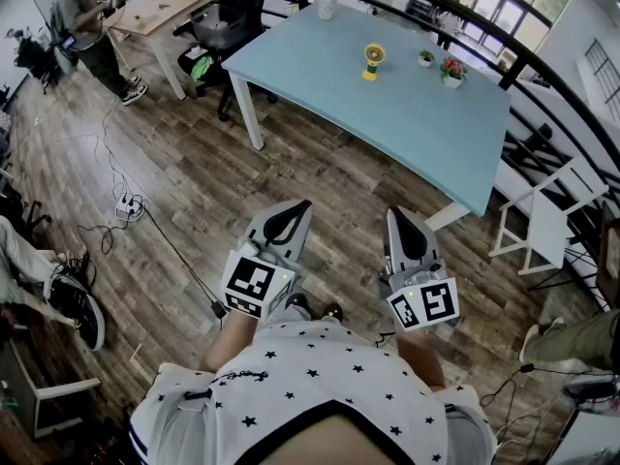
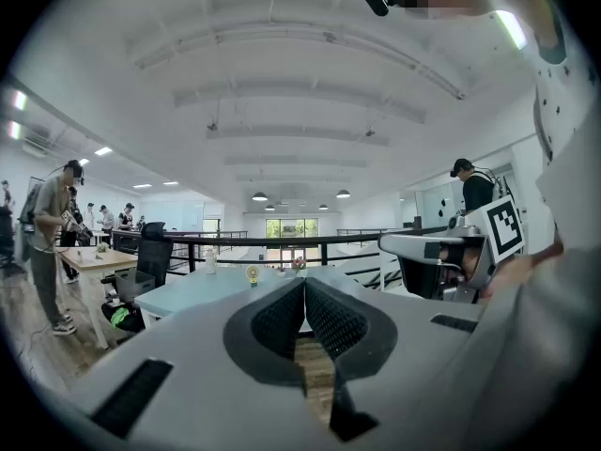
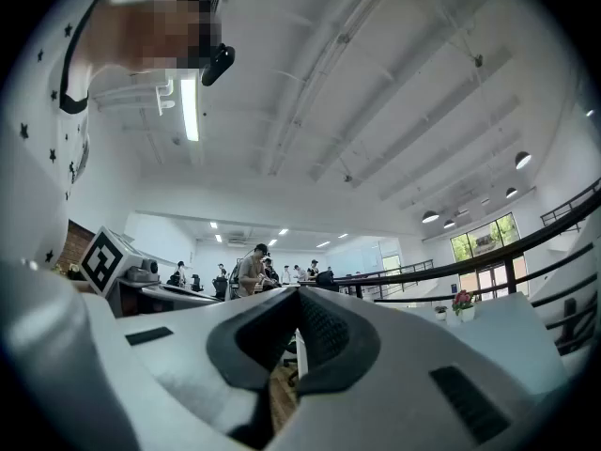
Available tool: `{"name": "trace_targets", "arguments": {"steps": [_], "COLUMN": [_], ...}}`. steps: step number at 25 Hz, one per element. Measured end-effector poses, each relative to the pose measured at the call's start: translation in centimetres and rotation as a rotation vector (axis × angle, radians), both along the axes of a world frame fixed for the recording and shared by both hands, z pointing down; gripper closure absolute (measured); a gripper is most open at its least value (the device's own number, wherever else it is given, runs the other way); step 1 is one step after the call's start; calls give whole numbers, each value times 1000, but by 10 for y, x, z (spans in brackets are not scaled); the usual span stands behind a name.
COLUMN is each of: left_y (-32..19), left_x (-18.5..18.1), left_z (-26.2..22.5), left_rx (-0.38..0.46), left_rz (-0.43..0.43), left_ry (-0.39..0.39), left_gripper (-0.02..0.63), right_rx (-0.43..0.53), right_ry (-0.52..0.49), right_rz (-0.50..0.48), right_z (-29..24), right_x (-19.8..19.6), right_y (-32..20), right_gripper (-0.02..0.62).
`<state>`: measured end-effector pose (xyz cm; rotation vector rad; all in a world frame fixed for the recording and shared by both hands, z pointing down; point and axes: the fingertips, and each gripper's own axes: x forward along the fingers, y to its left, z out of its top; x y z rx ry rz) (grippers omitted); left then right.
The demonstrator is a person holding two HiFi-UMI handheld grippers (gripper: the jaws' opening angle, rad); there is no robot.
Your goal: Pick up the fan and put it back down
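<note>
A small yellow fan (image 1: 374, 61) stands upright on the light blue table (image 1: 387, 114), toward its far side. In the left gripper view the fan (image 2: 253, 273) shows small and far off, just left of the jaw tips. My left gripper (image 1: 302, 206) and right gripper (image 1: 396, 214) are held side by side close to the person's body, over the wooden floor and well short of the table. Both are shut with nothing between the jaws, as the left gripper (image 2: 304, 286) and right gripper (image 3: 299, 295) show in their own views.
Two small potted plants (image 1: 451, 70) and a white jar (image 1: 327, 3) share the table. A black office chair (image 1: 228, 22) stands at its left end, a white chair (image 1: 542, 226) at its right. A power strip with cables (image 1: 129, 206) lies on the floor. A black railing (image 1: 542, 76) runs behind.
</note>
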<state>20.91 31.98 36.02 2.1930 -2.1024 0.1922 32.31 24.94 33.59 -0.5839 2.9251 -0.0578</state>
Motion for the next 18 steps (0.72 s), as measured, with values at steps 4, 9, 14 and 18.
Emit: {"name": "trace_targets", "arguments": {"steps": [4,9,14,18], "left_y": [0,0,-13,-26], "left_x": [3,5,20,38], "left_z": [0,0,-1,-1], "left_rx": [-1,-8,-3,-8], "left_rz": [3,-2,24,60], "left_ry": [9,11,15,2], "left_gripper": [577,577,577,577], "right_rx": [3,1,-12,-16], "right_ry": [-2,-10,-30,-31], "right_rz": [-3,0,41,81], "right_z": [1,0,-2,0], "right_x": [1,4,24,43], "right_y": [1,-2,-14,-25], "right_gripper": [600,600,600,600]}}
